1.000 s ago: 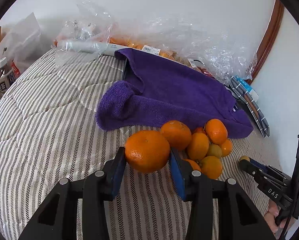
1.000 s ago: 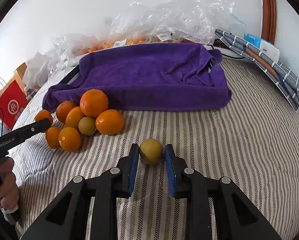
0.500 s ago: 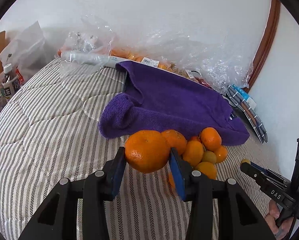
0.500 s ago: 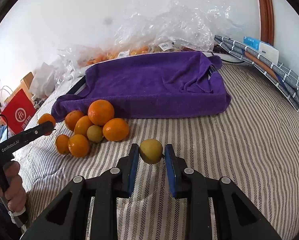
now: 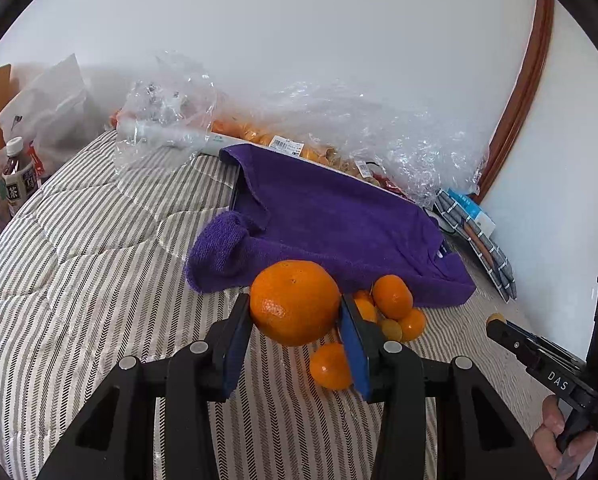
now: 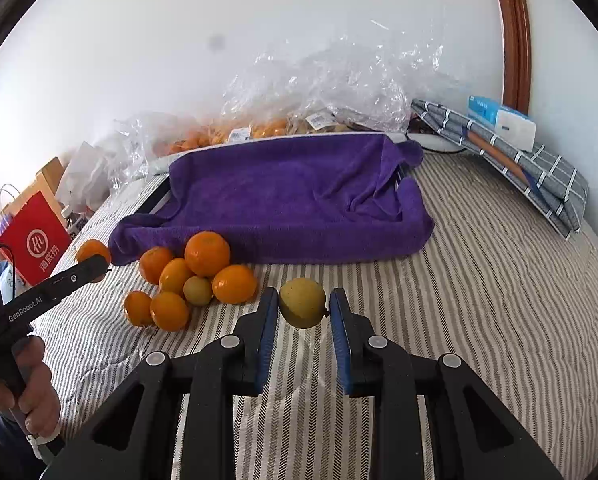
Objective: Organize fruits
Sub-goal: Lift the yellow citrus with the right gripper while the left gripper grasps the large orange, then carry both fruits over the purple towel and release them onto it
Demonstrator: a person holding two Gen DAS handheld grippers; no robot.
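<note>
My left gripper (image 5: 295,312) is shut on a large orange (image 5: 295,302) and holds it above the striped bed cover, in front of the purple towel (image 5: 339,228). My right gripper (image 6: 304,308) is shut on a small yellow-green fruit (image 6: 302,302) and holds it above the cover, right of a pile of oranges (image 6: 203,276). The pile also shows in the left wrist view (image 5: 391,304) behind the left fingers. The purple towel (image 6: 291,196) lies over a tray behind the pile.
Clear plastic bags of fruit (image 6: 331,96) line the wall behind the towel. Folded checked cloth and a blue box (image 6: 503,120) lie at the right. A red bag (image 6: 35,240) and a bottle (image 5: 17,176) stand off the bed's left side.
Both grippers have risen and pulled back with their fruits; the orange pile and towel look farther away and lower in both views.
</note>
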